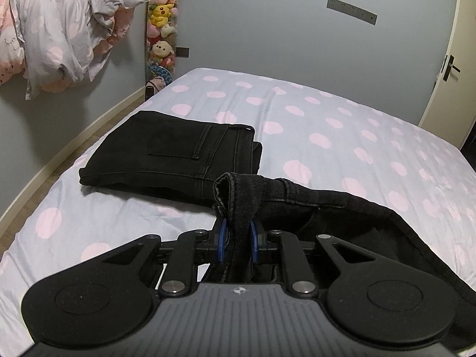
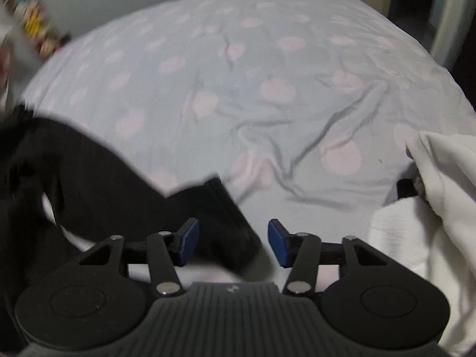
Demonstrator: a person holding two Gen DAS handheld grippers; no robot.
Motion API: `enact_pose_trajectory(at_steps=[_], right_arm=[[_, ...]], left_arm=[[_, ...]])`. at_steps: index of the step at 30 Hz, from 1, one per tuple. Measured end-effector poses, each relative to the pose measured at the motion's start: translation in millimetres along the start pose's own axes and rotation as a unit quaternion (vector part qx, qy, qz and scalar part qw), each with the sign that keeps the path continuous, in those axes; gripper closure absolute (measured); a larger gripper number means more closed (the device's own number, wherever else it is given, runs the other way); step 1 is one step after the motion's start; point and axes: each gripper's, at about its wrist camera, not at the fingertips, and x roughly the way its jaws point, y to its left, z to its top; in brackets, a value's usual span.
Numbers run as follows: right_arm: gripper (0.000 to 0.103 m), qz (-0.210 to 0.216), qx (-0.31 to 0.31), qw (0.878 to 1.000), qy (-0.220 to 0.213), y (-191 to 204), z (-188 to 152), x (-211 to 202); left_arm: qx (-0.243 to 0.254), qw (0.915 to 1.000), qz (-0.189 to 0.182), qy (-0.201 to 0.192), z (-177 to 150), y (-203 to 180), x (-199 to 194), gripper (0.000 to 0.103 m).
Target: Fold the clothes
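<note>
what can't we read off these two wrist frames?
- Left wrist: the rest of the black jeans clamped in the left tongs, hidden by the tool body and cut by the right edge.
- Right wrist: motion blur; contact between the dark leg and the open right tongs is unclear.
- White garment: cut by the right edge.

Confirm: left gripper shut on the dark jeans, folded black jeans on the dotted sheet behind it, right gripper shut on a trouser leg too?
Not quite. The right gripper is open: the right wrist view shows its blue pads apart, the dark trouser leg loose between them. The left gripper is shut on the dark jeans, folded black jeans on the dotted sheet behind.
</note>
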Motion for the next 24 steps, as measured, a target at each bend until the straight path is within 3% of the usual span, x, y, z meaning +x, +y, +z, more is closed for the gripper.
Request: enact_pose_trajectory(at_steps=[5, 8, 9, 10, 15, 19, 22, 24], right_arm=[[0.041, -0.029, -0.081, 0.996, 0.028, 20.7, -22.1, 30.9], [0.059, -0.036, -0.067, 0.997, 0.016, 26.1, -21.9, 41.9], [0.075, -0.041, -0.061, 0.997, 0.012, 27.3, -21.3, 44.8], [0.075, -0.048, -0.050, 0.998, 0.007, 26.5, -20.7, 44.9], [0.082, -0.079, -0.006, 0.992, -0.098, 24.9, -7.1, -0.4], [0.087, -0.107, 0.050, 0.975, -0.190, 13.6, 28.2, -63.4], [0.087, -0.140, 0.081, 0.962, -0.219, -5.1, 59.3, -96.1], [0.088, -0.156, 0.097, 0.960, -0.210, -17.2, 79.3, -95.7]], left_arm=[[-0.008, 1.0000, 0.004, 0.001, 1.2, -1.4, -6.4, 0.083], [-0.010, 0.9999, 0.008, 0.001, 0.3, -2.3, -10.2, 0.083], [-0.010, 0.9999, 0.010, 0.000, 0.6, -2.3, -11.7, 0.083], [-0.011, 0.9999, 0.012, -0.002, 1.0, -2.3, -13.4, 0.084], [-0.008, 0.9998, 0.019, -0.007, 8.6, 0.2, -23.5, 0.085], [-0.011, 0.9996, 0.025, 0.001, 19.6, 7.8, -34.4, 0.086], [-0.023, 0.9990, 0.035, 0.017, 25.6, 18.2, -31.7, 0.087], [-0.024, 0.9985, 0.043, 0.024, 26.1, 20.2, -21.0, 0.087]])
